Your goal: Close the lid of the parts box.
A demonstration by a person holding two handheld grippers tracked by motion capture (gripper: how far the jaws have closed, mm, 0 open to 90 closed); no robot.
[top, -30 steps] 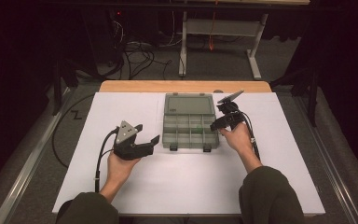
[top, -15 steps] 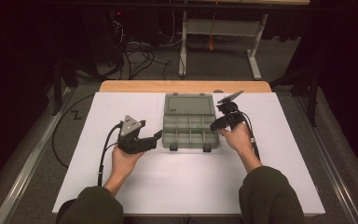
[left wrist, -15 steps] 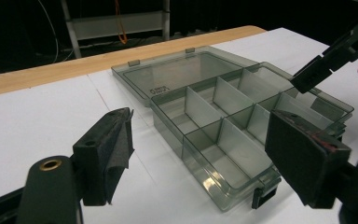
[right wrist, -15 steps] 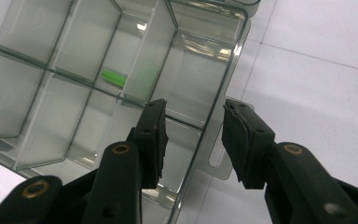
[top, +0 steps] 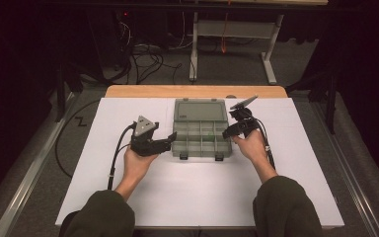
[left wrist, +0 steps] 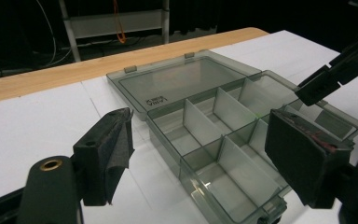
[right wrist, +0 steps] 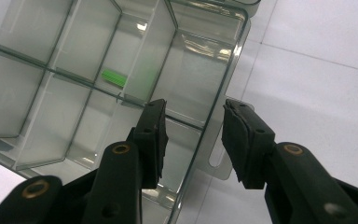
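right tool (right wrist: 192, 140) | foam-padded jaws straddle box (top: 200, 129) wall | clear smoky plastic

A white-covered table (top: 192, 197) bears an open, clear compartment box (top: 201, 129).

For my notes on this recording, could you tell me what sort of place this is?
Probably a lab or workshop recording bench: a white-covered table with a clear compartment box lying open, cables trailing on the floor behind, and a metal bench frame in the dark background.
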